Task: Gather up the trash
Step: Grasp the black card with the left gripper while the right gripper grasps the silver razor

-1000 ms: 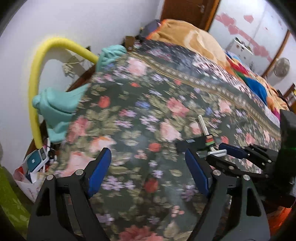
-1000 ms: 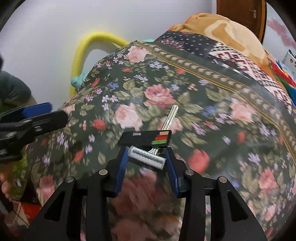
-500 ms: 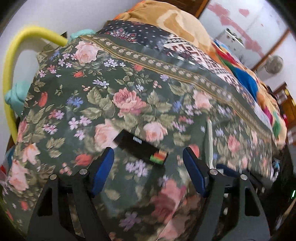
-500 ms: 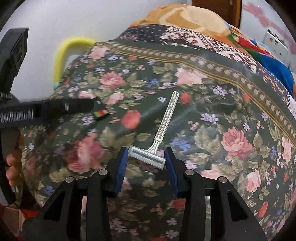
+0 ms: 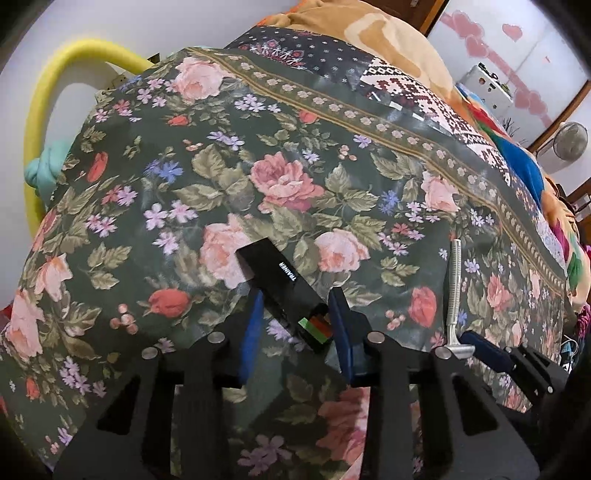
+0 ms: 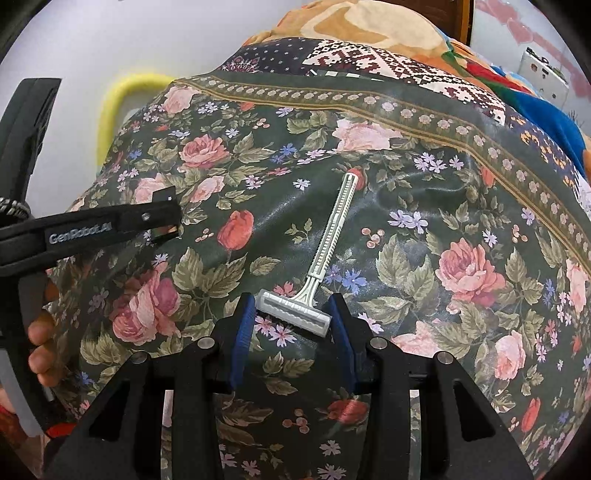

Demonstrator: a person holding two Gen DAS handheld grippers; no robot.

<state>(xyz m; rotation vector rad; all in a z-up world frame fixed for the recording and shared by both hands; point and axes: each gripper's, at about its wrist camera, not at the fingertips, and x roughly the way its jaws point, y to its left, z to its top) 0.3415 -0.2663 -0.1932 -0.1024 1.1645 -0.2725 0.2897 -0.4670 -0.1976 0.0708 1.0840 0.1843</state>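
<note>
left gripper (image 5: pixel 295 321): jaws just closed in, black box (image 5: pixel 284 295) caught between the blue pads, on the floral bedspread (image 5: pixel 295 166)
right gripper (image 6: pixel 291 314): narrow, razor (image 6: pixel 317 273) head is pinched, handle pointed far
hand (image 6: pixel 40 347): seen at left edge

A bedroom in a home: a bed (image 5: pixel 280 155) under a dark floral bedspread, more patterned blankets (image 5: pixel 406 85) heaped behind it, a wooden door (image 6: pixel 466 22) in a white wall, heart decorations (image 5: pixel 476 40) on the far wall, and a fan (image 5: pixel 572 140).
</note>
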